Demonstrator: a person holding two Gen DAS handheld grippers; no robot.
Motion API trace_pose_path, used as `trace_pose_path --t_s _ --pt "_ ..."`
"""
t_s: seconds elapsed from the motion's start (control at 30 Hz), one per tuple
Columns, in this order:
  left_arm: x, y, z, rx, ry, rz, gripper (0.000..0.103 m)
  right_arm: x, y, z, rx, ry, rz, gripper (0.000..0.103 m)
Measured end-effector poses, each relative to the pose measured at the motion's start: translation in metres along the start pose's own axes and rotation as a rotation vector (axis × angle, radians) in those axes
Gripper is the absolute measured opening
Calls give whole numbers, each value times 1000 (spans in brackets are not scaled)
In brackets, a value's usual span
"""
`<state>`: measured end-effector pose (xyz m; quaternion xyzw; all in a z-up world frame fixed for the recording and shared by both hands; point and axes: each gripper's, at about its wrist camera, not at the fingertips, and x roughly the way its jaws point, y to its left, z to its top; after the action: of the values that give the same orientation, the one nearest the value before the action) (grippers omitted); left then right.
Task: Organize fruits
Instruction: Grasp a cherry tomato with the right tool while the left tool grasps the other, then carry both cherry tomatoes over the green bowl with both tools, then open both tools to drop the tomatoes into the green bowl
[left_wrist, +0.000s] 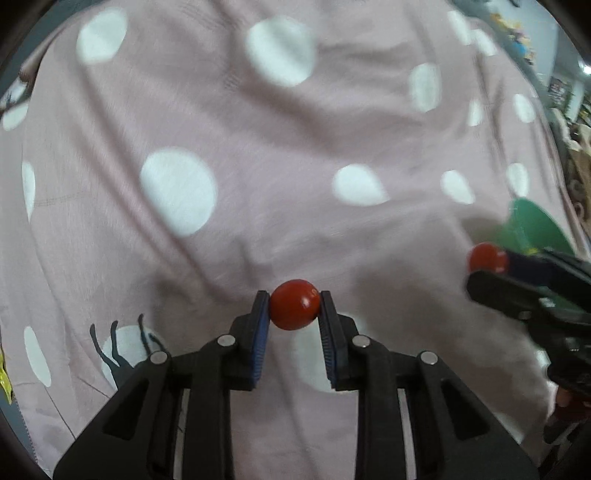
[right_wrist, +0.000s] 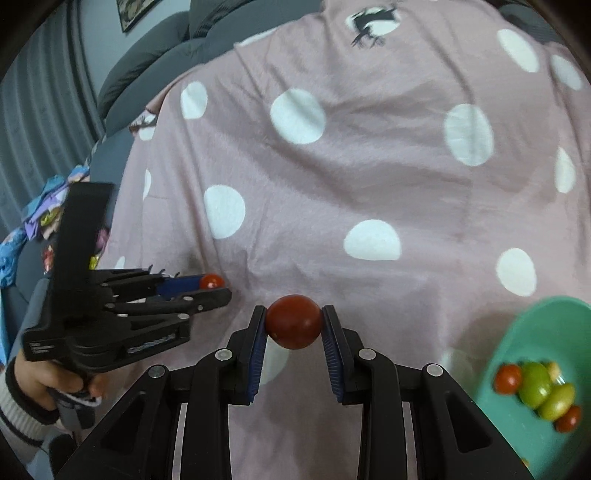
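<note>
Right wrist view: the right gripper pinches a round red cherry tomato; the teal plastic bowl lies just right, nearer this hand. The left gripper clamps another red tomato above the pink dotted blanket.

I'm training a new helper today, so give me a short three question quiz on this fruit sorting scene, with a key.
1. True or false: both grippers are holding a red tomato.
2. What colour is the bowl with fruit in it?
3. On which side of the right gripper does the bowl lie: A left, B right?

Key
1. True: the left gripper clamps a red tomato, and the right gripper clamps another red tomato.
2. Green; it holds red and green tomatoes.
3. B, over the dotted pink cloth.
</note>
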<state>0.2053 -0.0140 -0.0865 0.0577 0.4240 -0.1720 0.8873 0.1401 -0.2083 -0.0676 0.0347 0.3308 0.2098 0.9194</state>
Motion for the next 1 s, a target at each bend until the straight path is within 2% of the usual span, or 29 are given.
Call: trace_pose_path --t_s 0.17,0.43,0.6,0.7,0.73,0.8,0.93,1.0 --pt "-30 -49 2 66 -35 -67 26 -44 -16 -8 37 -50 -42 31" --pt "-39 -142 12 189 -51 -197 26 -108 -61 -29 112 -82 -173 31" --pt "-17 -192 19 245 -8 -241 28 -117 -100 -44 188 -11 -253 31" --pt "4 -213 22 246 73 -243 28 -110 -126 -53 239 73 -316 32" --pt "7 -218 23 236 99 -245 30 -110 -132 -54 250 89 -332 32" --pt "7 -223 26 227 109 -233 52 -113 -140 -55 267 118 -358 33" --pt "-23 -229 39 239 50 -192 76 -133 -138 -46 246 110 -398 44" --pt "-37 -226 46 231 40 -170 98 -146 -137 -40 245 109 -422 44"
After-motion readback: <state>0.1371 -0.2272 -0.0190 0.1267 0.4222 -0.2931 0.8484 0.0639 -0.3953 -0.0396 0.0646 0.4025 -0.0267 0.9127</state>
